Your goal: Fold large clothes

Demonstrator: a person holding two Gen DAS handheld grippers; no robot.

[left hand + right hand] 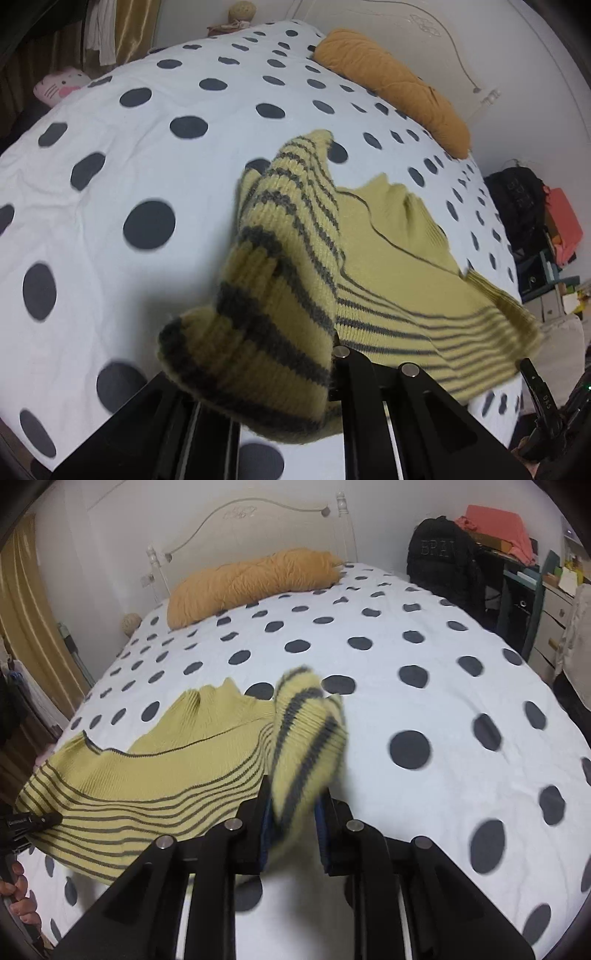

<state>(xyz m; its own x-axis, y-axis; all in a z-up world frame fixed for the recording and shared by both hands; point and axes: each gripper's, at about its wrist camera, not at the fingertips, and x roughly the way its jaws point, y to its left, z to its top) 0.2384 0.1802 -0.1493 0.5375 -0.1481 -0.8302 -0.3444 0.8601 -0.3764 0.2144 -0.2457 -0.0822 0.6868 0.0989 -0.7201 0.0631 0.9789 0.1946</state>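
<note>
A yellow knit sweater with dark grey stripes (388, 266) is held up over the polka-dot bed (129, 155). My left gripper (325, 373) is shut on one striped sleeve end, which drapes over its fingers and hides the tips. In the right wrist view the sweater body (155, 771) stretches to the left, and my right gripper (295, 819) is shut on the other striped sleeve (310, 738), pinched between the blue pads (265, 827). The left gripper's tip (40, 818) shows at the far left on the hem.
An orange pillow (251, 581) lies by the white headboard (240, 515). A black backpack (439, 557) and a cluttered desk (517, 565) stand right of the bed. A pink plush (59, 86) and curtains (122, 29) are at the far side.
</note>
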